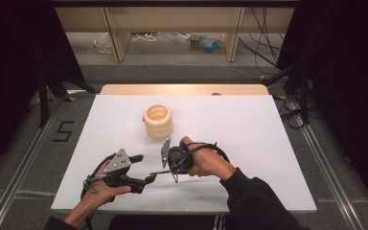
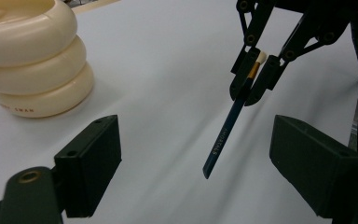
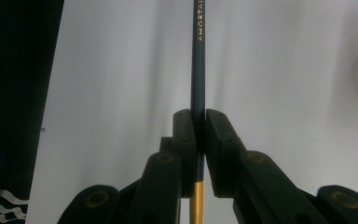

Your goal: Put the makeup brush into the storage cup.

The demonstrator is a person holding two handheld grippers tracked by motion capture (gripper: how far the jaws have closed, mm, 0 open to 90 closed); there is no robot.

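Your right tongs (image 3: pixel 196 140) clamp the blue pencil (image 3: pixel 198 70); your left tongs (image 2: pixel 193 154) gape empty around its tip.
Your left gripper view reveals its white eraser end.

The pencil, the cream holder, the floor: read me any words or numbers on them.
"AMORTAL", partly cut off by the picture's edge, on the blue pencil clamped in the right gripper.
"SWAN", preceded by letters too blurred to read, at the base of the cream ringed holder.
"5" marked on the floor left of the table.

The table (image 1: pixel 249 120) is brightly and evenly lit from above against dark surroundings. Soft shadows streak it. Both gripper views are soft; near jaws are blurred.
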